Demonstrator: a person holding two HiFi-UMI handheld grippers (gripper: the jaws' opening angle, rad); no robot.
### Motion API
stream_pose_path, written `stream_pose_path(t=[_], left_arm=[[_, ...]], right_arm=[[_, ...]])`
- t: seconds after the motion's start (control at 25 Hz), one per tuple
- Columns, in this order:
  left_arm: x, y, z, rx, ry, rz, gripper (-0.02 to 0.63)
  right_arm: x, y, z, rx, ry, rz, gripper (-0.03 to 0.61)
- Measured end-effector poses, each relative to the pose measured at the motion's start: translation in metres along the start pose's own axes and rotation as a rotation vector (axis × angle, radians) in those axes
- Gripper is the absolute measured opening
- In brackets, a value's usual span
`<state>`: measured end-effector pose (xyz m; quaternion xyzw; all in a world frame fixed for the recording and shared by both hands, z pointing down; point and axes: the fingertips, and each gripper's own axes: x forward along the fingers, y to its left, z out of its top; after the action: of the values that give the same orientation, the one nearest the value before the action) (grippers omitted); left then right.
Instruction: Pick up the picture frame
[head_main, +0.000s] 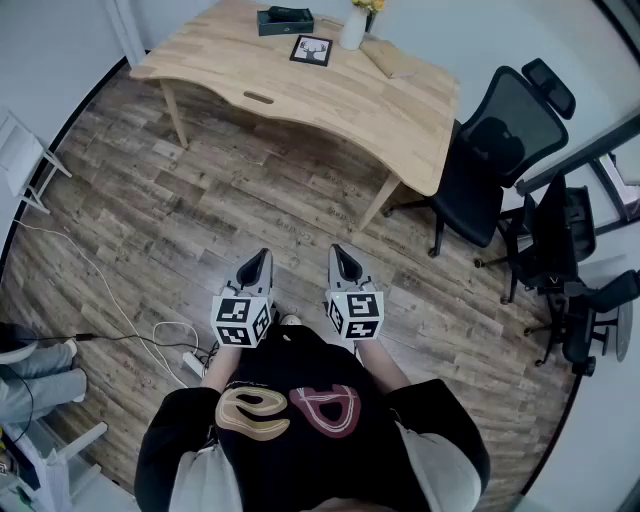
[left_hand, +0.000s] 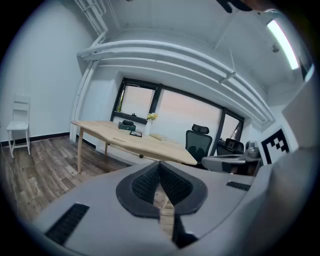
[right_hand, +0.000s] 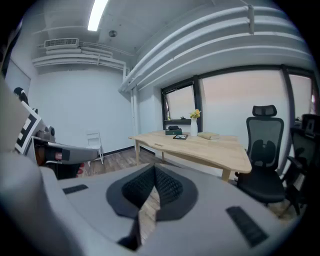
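Note:
The picture frame (head_main: 311, 50), black-edged with a deer print, lies flat on the far part of the wooden table (head_main: 400, 110). It shows small in the left gripper view as the frame (left_hand: 135, 133) and in the right gripper view as the frame (right_hand: 180, 136). My left gripper (head_main: 262, 255) and right gripper (head_main: 340, 252) are held side by side over the floor, well short of the table. Both are shut with nothing between the jaws, as seen at the left gripper (left_hand: 160, 165) and right gripper (right_hand: 154, 168).
On the table stand a dark green box (head_main: 285, 20), a white vase with yellow flowers (head_main: 354, 27) and a beige book (head_main: 390, 58). Black office chairs (head_main: 495, 150) stand to the table's right. A white chair (head_main: 25, 160) and floor cables (head_main: 130, 325) lie to the left.

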<state>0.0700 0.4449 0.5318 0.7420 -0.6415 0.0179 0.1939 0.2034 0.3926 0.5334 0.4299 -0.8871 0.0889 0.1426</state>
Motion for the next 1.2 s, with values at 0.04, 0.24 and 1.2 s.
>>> stream_pose_path(t=[0.04,0.24,1.2], left_arm=[[-0.002,-0.001,0.001,0.013,0.000,-0.001,0.017],[-0.013,-0.008,-0.001,0.030,0.000,-0.008,0.017],[0.079,0.051,0.033,0.052,0.035,-0.055,0.018]], right_arm=[[-0.003,0.001,-0.002,0.005,0.002,-0.004,0.008],[-0.016,0.004,-0.007,0.012,0.000,-0.023,0.008],[0.057,-0.036,0.018,0.151,-0.041,-0.119,0.010]])
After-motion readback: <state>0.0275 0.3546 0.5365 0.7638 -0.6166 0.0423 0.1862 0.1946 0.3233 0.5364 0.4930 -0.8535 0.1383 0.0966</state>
